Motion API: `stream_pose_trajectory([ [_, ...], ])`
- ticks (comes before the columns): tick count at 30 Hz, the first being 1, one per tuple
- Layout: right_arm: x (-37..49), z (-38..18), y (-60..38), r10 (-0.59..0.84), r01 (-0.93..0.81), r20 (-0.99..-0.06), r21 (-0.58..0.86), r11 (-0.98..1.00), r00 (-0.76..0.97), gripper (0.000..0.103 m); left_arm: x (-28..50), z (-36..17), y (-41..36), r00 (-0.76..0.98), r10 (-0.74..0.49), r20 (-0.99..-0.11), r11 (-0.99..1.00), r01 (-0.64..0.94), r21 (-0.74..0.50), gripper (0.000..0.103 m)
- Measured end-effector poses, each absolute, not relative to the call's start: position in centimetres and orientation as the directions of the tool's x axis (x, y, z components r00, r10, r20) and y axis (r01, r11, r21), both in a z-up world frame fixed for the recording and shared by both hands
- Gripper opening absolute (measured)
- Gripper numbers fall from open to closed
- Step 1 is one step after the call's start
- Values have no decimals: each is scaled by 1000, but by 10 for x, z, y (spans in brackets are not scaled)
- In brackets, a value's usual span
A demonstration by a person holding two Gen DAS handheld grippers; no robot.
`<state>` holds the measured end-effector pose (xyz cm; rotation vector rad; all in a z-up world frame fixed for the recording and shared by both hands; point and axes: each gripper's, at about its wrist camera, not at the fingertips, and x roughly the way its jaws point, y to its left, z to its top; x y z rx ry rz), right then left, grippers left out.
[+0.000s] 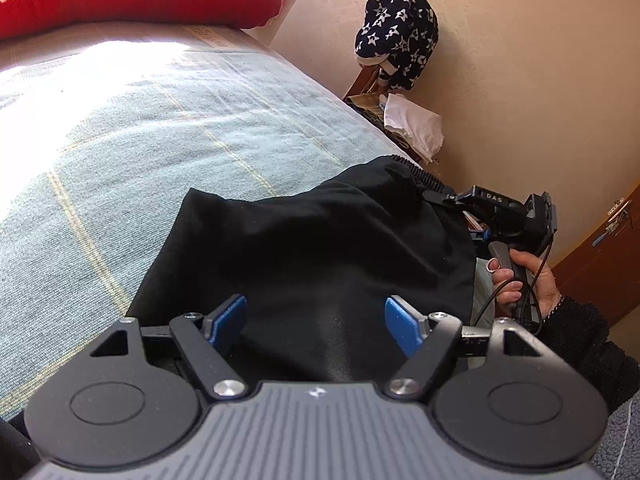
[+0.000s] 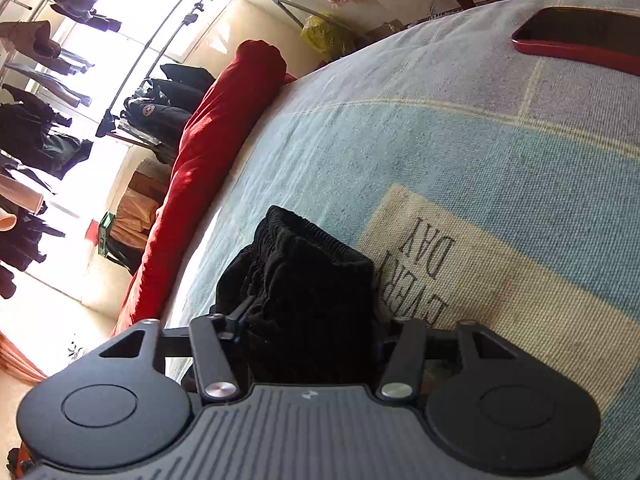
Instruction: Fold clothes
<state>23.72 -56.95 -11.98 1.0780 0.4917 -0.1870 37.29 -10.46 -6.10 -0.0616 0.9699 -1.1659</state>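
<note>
Blue-padded left gripper (image 1: pixel 316 326) hangs w/ jaws apart over soft black cloth garment (image 1: pixel 320 248), not pinching it. Right gripper (image 2: pixel 308 332) is clamped on garment's ribbed waistband (image 2: pixel 320 236). Garment lies on pale blue woven bedcover (image 1: pixel 120 128). Beyond, long red cushion (image 2: pixel 208 152) at bed's far edge.

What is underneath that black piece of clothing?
The black garment lies on a blue-green checked bedspread, which shows all around it. The right gripper pinches its ribbed waistband. Anything directly beneath the cloth is covered and cannot be seen.
</note>
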Motion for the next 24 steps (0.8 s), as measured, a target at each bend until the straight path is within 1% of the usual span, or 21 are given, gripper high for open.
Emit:
stream_pose_trajectory([
  [3,225,-110,-564,59,375,-460,787,490,886,36,369,-57,-101,57,-797,-602,437,742,-508,76],
  [7,211,-82,-552,3,381,-469,722,577,883,36,365,-56,-99,43,-807,-589,417,748,-516,76],
  [8,213,-86,-553,-6,412,-500,706,576,866,38,363,-58,-100,41,-803,-594,414,756,-507,77],
  [9,215,-90,-554,-16,441,-530,689,575,848,45,362,-61,-102,49,-791,-610,424,764,-487,79],
  [11,217,-94,-554,-43,494,-580,652,575,814,48,362,-68,-103,69,-761,-645,451,770,-450,80],
  [13,210,-86,-549,-108,525,-583,616,587,805,49,367,-76,-99,103,-716,-690,513,749,-419,77],
  [14,206,-82,-546,-141,540,-584,598,593,800,52,369,-78,-95,111,-707,-699,528,740,-417,77],
  [15,203,-75,-541,-180,557,-585,568,606,791,54,369,-77,-89,105,-718,-688,523,734,-433,78],
  [17,199,-52,-525,-260,571,-569,478,667,780,55,369,-77,-80,106,-722,-683,522,732,-438,78],
  [20,212,-24,-497,-232,486,-531,407,773,815,55,365,-78,-74,113,-721,-684,522,737,-429,78],
  [22,233,-15,-475,-157,396,-536,367,842,829,53,361,-78,-73,118,-720,-684,523,740,-423,78],
  [24,263,-16,-451,-67,299,-561,332,895,825,42,358,-78,-70,129,-722,-680,526,740,-419,78],
])
